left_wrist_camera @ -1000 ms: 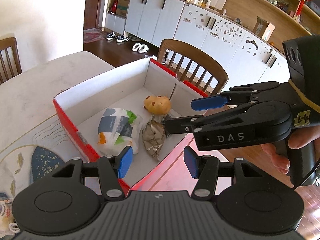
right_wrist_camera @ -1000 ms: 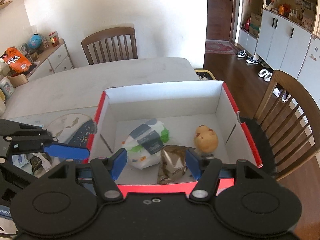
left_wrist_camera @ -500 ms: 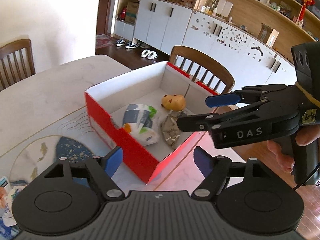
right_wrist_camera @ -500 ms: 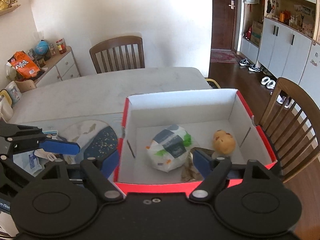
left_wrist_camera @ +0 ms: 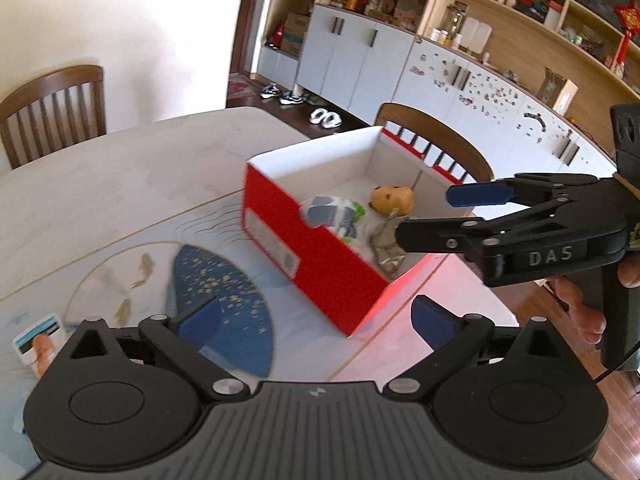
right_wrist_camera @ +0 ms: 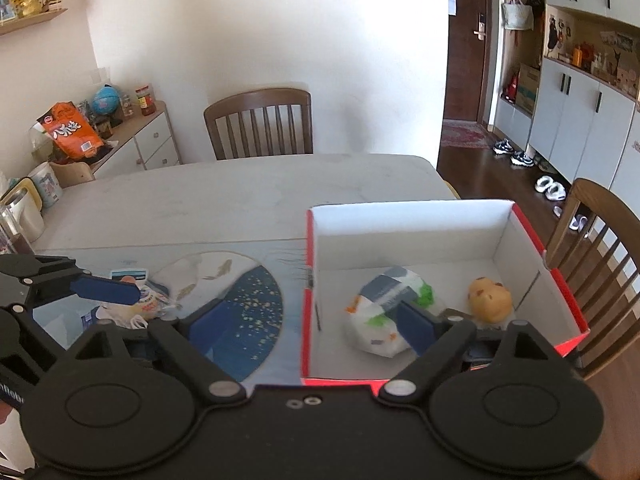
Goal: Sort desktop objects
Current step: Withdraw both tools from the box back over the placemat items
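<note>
A red box with white inside stands on the right of the table. In it lie a white, blue and green packet, a yellow bun-shaped toy and a crumpled brown packet. My left gripper hovers over the blue-patterned placemat, left of the box, its jaws opening with nothing between them. My right gripper hangs over the box's near left corner. Its jaws are opening too and hold nothing.
Several loose packets lie on the table's left, under a finger of the left gripper. Wooden chairs stand at the far side and at the right. Mugs sit at the far left edge.
Both grippers have drawn back from the box and shifted left, so the box now sits further right and further off in both views. Both pairs of jaws have spread wider.
</note>
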{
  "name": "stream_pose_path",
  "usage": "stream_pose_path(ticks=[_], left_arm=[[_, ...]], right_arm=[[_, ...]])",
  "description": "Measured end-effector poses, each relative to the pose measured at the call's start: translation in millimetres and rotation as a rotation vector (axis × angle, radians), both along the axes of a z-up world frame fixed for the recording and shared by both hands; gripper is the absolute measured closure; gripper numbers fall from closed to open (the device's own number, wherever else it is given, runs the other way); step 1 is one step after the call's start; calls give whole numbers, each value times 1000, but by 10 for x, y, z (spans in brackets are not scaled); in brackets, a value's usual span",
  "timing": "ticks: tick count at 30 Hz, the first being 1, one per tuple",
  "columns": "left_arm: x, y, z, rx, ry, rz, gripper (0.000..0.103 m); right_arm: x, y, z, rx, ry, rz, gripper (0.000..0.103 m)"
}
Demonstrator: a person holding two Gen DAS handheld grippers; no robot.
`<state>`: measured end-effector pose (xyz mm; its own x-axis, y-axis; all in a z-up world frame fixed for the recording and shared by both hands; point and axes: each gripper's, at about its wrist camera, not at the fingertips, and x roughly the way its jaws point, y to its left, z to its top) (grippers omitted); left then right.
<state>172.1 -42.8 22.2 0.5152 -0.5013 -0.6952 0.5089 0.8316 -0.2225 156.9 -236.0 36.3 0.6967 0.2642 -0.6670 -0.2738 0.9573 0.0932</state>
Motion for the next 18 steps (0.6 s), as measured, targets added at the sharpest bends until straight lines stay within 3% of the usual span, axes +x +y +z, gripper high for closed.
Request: stream_pose_path(ticks=[18], left_arm=[[-126,1046,-226,12,-9,117,1]], right_arm=[[-78,825,-209,-10,14,104,11]])
